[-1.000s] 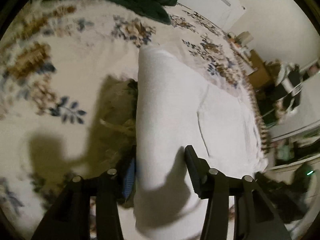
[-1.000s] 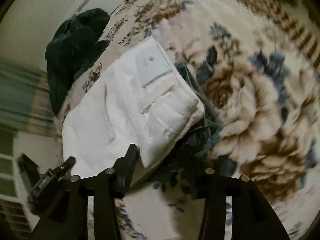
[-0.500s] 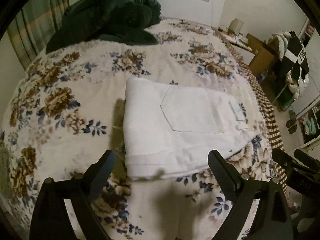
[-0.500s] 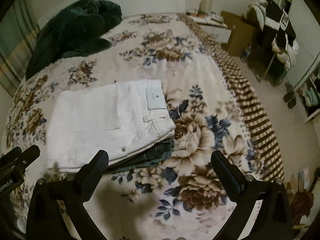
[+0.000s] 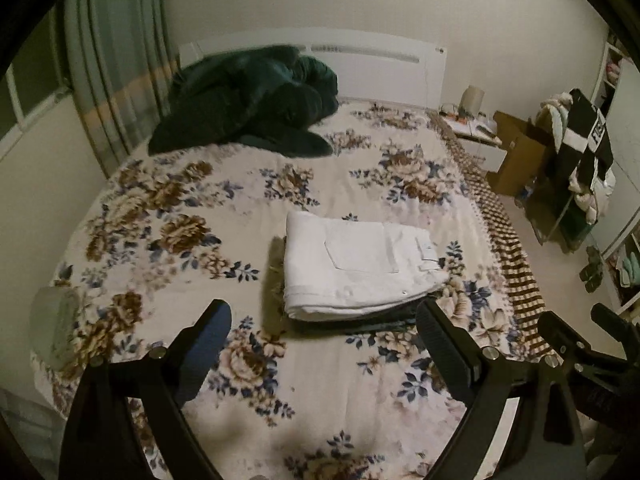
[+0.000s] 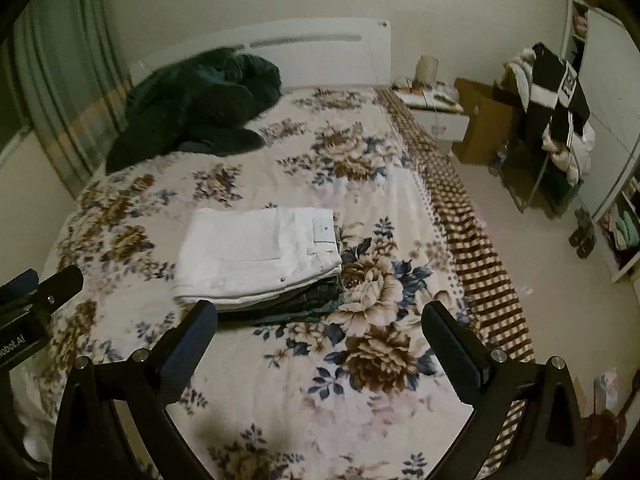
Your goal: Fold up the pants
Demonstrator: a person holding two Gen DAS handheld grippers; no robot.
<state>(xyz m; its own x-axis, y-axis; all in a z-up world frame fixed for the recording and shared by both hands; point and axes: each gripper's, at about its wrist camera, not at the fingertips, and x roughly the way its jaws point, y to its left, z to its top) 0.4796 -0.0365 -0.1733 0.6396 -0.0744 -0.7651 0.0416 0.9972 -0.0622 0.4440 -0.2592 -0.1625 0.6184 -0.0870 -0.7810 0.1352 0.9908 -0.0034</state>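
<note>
**Folded pants on a floral bed, both tongs clear above it**

On the bed (image 5: 168,264), slightly toward three o'clock of its middle, lie the white pants (image 5: 360,268), folded into a flat rectangle with a back pocket uppermost and the waistband end toward three o'clock. They rest on top of a darker folded garment (image 6: 308,296), whose edge shows beneath their six-o'clock and three-o'clock borders. The left tongs (image 5: 324,348) hang above the bedspread with jaws spread wide and nothing between them; the stack sits beyond the fingertips, at about twelve o'clock. The right tongs (image 6: 320,340) are likewise spread wide and empty, with the stack at about eleven o'clock and untouched. A dark green heap of bedding (image 5: 252,100) occupies the head of the bed at eleven o'clock, well apart from the pants. Open floral bedspread surrounds the stack on every side, widest toward nine o'clock and six o'clock. The bed's three-o'clock edge carries a brown checked border (image 6: 472,256), beyond which lies bare floor (image 6: 532,264). A nightstand (image 6: 436,112), a cardboard box (image 6: 484,124) and a clothes rack (image 6: 556,116) stand along the far wall at one to two o'clock.
</note>
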